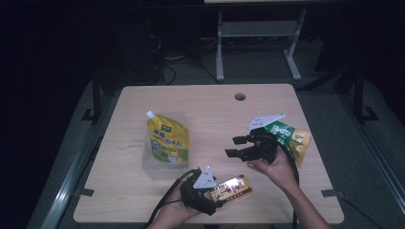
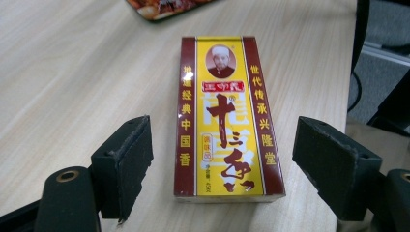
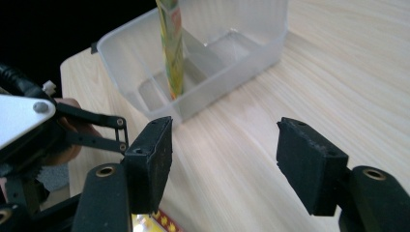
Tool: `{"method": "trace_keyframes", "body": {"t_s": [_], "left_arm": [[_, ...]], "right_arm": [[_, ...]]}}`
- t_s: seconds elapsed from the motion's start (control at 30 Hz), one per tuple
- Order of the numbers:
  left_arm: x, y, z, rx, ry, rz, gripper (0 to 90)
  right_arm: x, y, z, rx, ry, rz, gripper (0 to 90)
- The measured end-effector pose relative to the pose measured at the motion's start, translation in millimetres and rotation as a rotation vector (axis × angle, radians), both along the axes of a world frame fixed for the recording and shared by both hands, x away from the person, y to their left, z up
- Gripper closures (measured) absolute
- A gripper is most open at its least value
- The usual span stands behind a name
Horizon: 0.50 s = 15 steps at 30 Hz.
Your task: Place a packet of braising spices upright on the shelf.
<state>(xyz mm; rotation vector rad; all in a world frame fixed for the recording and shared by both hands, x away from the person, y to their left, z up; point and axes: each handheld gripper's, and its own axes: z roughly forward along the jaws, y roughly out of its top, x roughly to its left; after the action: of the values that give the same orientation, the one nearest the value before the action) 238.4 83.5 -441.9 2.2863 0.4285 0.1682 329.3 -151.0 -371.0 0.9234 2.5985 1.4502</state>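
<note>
A red and yellow spice box [image 1: 232,187] lies flat near the table's front edge. My left gripper [image 1: 220,194] is open around it; in the left gripper view the box [image 2: 225,121] lies between the two pads, and neither pad touches it. My right gripper [image 1: 235,146] hovers open above the middle of the table with nothing between its jaws. In the right gripper view it [image 3: 225,145] faces a clear plastic bin [image 3: 232,63] with a yellow pouch [image 3: 171,48] standing in it.
The bin [image 1: 160,171] with the yellow pouch [image 1: 167,140] sits left of centre. A green and yellow packet [image 1: 291,136] lies at the right, behind the right hand. The wooden table [image 1: 210,109] has a cable hole [image 1: 240,97] at the back.
</note>
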Motion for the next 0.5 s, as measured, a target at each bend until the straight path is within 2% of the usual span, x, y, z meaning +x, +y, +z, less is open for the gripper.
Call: {"method": "trace_keyframes", "body": {"t_s": [0.1,0.3,0.37,0.4,0.5], "left_arm": [[0.2,-1.9,-1.4,0.019,0.001,-0.005,21.2],[-1.5,-7.5,-6.7,0.043,0.009,-0.012,21.3],[-2.7,-9.2,-7.9,0.045,0.006,-0.008,21.4],[-2.7,-9.9,-8.6,0.063,-0.001,-0.019,21.5],[-3.0,-11.0,-9.8,0.077,-0.006,-0.021,21.8]], "right_arm": [[-2.7,-5.5,-1.9,-0.004,0.015,-0.012,35.5],[-13.5,-21.9,-6.2,-0.012,0.007,-0.039,35.0],[-17.7,-27.5,-8.3,-0.018,0.002,-0.049,34.5],[-20.7,-31.5,-10.5,-0.019,0.006,-0.054,34.2],[-23.7,-36.5,-14.5,-0.020,0.007,-0.064,33.9]]}}
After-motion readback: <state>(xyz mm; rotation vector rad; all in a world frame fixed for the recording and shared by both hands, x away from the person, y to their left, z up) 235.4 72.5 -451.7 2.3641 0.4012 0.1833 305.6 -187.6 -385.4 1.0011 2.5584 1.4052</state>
